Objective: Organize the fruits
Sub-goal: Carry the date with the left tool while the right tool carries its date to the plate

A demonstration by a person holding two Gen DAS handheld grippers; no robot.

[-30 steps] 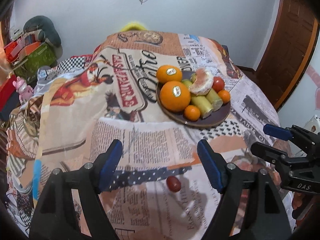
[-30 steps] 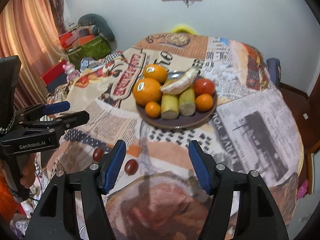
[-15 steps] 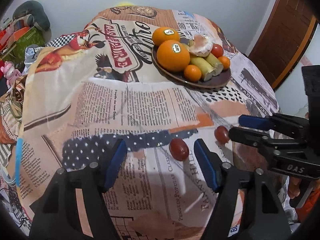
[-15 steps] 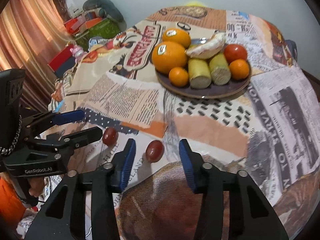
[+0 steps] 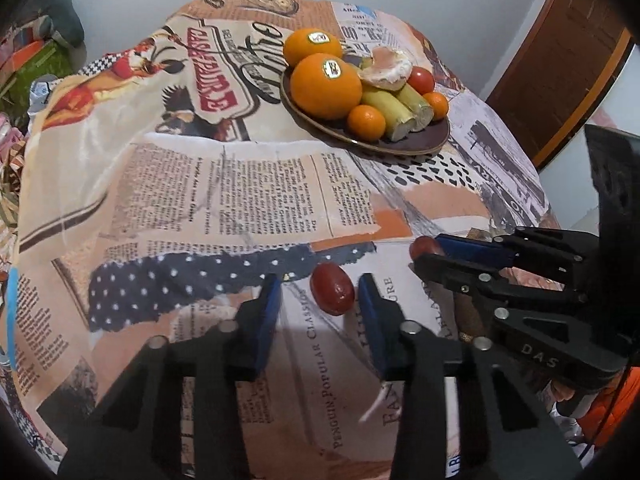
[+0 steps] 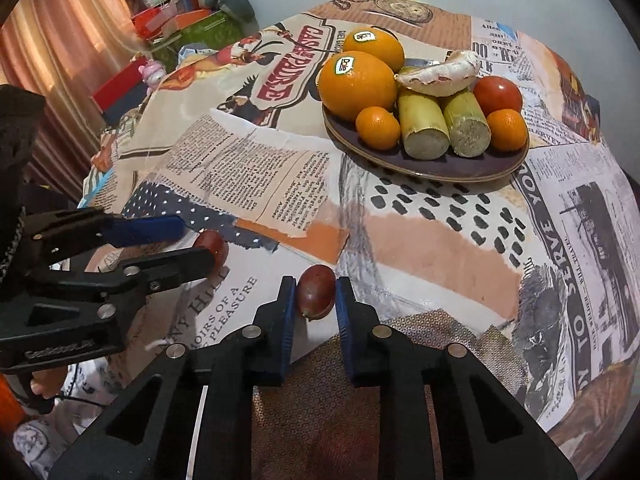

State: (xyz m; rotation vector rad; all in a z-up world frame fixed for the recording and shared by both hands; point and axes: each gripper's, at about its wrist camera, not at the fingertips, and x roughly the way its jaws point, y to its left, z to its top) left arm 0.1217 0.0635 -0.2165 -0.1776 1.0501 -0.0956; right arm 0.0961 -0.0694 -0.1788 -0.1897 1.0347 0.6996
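Two dark red grapes lie on the newspaper-print tablecloth near its front edge. In the left wrist view my left gripper (image 5: 318, 294) is partly closed around one grape (image 5: 332, 288), which sits against the right finger with a gap on the left. In the right wrist view my right gripper (image 6: 315, 294) has both fingers against the other grape (image 6: 315, 297), which rests on the cloth. The left gripper also shows in the right wrist view (image 6: 196, 240), and the right gripper in the left wrist view (image 5: 430, 252). A brown plate (image 6: 432, 164) farther back holds oranges, sugarcane pieces, a tomato and peeled citrus.
The plate also shows in the left wrist view (image 5: 400, 146). Boxes and bags (image 6: 180, 28) are piled at the back left beyond the table. A wooden door (image 5: 568, 60) stands at the right. The table's front edge drops off just behind the grapes.
Both grippers moved forward and down to the grapes and narrowed. The right gripper's fingers closed onto its grape; the left's closed partway around the other.
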